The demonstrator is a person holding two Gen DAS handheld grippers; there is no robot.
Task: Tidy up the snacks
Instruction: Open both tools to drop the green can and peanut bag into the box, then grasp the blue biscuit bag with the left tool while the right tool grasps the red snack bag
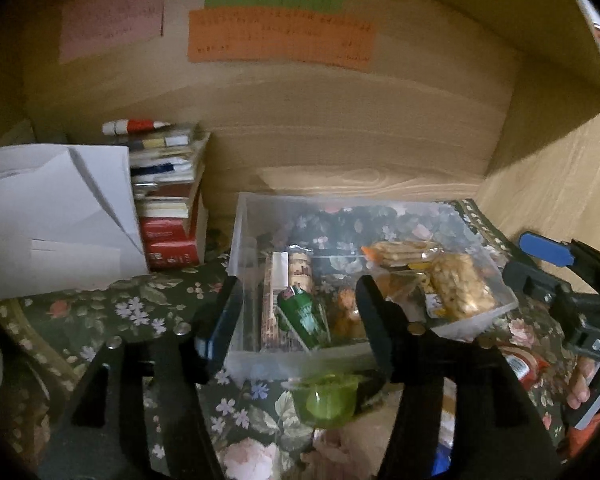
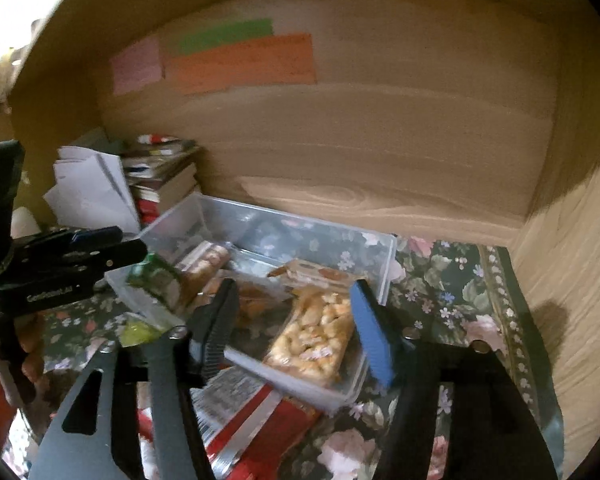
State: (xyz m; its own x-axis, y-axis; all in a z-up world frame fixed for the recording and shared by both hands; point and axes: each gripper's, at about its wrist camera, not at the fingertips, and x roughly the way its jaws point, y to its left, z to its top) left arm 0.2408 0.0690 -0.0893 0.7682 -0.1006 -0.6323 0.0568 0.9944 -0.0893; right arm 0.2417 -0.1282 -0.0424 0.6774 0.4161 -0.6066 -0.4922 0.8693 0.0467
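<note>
L gripper (image 1: pixel 300 312) level over clear bin (image 1: pixel 240 240) front edge, jaws spread, empty. R gripper (image 2: pixel 296 320) angled down over peanut bar (image 2: pixel 312 340) in bin, jaws apart, no contact.

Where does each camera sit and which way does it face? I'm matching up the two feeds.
Left wrist: rides the left gripper, looking forward over the clear snack bin; its own open fingers and the right gripper show.
Right wrist: rides the right gripper, facing the same bin from the right; its open fingers and the left gripper show.
Shared: bin, peanut brittle pack, orange note.
</note>
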